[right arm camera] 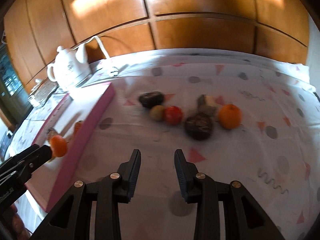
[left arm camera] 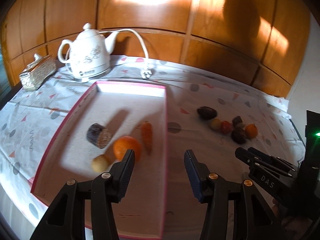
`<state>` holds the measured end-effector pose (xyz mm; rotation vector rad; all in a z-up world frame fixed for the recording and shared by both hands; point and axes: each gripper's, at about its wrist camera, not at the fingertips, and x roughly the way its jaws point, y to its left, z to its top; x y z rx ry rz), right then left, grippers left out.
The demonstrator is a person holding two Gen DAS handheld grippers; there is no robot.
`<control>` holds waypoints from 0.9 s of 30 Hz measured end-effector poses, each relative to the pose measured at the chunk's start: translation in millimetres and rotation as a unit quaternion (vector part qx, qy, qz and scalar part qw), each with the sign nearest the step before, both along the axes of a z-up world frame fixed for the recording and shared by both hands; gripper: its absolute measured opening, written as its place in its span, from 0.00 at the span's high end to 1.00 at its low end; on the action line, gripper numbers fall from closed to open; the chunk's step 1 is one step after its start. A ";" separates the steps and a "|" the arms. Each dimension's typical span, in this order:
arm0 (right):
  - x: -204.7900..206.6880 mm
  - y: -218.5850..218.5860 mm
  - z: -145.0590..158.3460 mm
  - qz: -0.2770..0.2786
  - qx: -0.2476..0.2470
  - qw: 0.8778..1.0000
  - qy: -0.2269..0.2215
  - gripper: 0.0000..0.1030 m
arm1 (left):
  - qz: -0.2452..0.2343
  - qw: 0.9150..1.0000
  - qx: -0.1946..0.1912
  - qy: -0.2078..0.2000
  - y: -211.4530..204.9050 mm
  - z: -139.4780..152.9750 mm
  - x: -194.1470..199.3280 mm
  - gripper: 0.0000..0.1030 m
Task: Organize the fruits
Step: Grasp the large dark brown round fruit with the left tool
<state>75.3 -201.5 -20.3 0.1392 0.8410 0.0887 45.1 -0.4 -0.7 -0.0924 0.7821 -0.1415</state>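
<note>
While both tools hang over the bench, notes as follows.

Left tool (left arm camera: pixel 158 163): jaws spread wide, nothing between them; it hovers above the pink-rimmed tray (left arm camera: pixel 165 132).

Right tool (right arm camera: pixel 157 167): jaws parted, empty; it hovers over the patterned tablecloth (right arm camera: pixel 250 160), the loose fruit ahead of its tips.

In tray, ahead of left tool: large orange (left arm camera: pixel 127 147) just past the left finger, carrot (left arm camera: pixel 147 136) beyond it toward the tray's right wall, small yellow fruit (left arm camera: pixel 100 162) off the left finger's outer side, dark cut fruit (left arm camera: pixel 99 135) further ahead-left.

Loose fruit, ahead of right tool: dark round fruit (right arm camera: pixel 198 126) nearest, red tomato (right arm camera: pixel 173 115) and greenish-yellow fruit (right arm camera: pixel 157 112) touching each other ahead-left, dark avocado-like fruit (right arm camera: pixel 151 99) behind those, small orange (right arm camera: pixel 229 116) ahead-right, a pale cut piece (right arm camera: pixel 207 104) behind; too blurred to name.

Stage (judged): some fruit is in the tray, six pieces left on the cloth; the right tool looks due to pick next.

Risk: round fruit may roll if one finger nudges it before the other closes.

Risk: tomato and yellow fruit touch, so a grab at one could shove the other.

Risk: tools sit near each other at the tray's right wall; crossing paths could clash or knock the rim.

Background: white electric kettle (left arm camera: pixel 88 54) and its loose plug (left arm camera: pixel 147 72), well beyond the tray.
</note>
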 end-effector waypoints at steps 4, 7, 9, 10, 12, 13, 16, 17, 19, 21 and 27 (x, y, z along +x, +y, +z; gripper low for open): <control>-1.4 -16.4 -3.1 -0.026 -0.004 1.000 0.003 0.66 | -0.022 1.000 0.005 0.001 -16.4 0.5 2.9 0.50; -2.2 -26.9 -5.5 -0.041 -0.014 0.999 0.006 0.66 | -0.032 0.999 0.004 0.010 -25.6 -2.3 7.4 0.50; -3.7 -34.4 -6.5 -0.050 -0.020 0.999 0.005 0.66 | -0.034 0.999 0.001 0.020 -30.1 -5.0 13.3 0.50; -4.3 -38.6 -7.2 -0.055 -0.019 0.998 0.006 0.66 | -0.032 0.999 0.000 0.024 -31.8 -5.9 17.0 0.50; -5.5 -45.8 -9.1 -0.063 -0.017 0.998 0.009 0.66 | -0.033 0.999 -0.008 0.034 -34.8 -7.5 23.1 0.50; -5.3 -48.7 -10.1 -0.067 -0.017 0.998 0.010 0.66 | -0.033 0.999 -0.013 0.039 -37.3 -7.9 27.6 0.50; -5.6 -54.1 -12.9 -0.072 -0.013 0.997 0.012 0.66 | -0.037 0.998 -0.011 0.043 -45.9 -7.5 39.6 0.50; -6.3 -54.5 -13.4 -0.072 -0.014 0.997 0.011 0.66 | -0.039 0.998 -0.011 0.043 -48.6 -7.4 43.1 0.50; -6.7 -55.3 -14.0 -0.071 -0.017 0.997 0.009 0.66 | -0.040 0.998 -0.012 0.049 -54.9 -8.6 52.7 0.47; -7.6 -57.5 -14.6 -0.072 -0.022 0.997 0.005 0.66 | -0.034 0.997 -0.020 0.059 -57.9 -9.4 61.3 0.47; -4.0 -66.2 -17.7 -0.081 -0.030 0.996 0.001 0.66 | -0.040 0.996 -0.024 0.071 -77.2 -12.9 88.8 0.40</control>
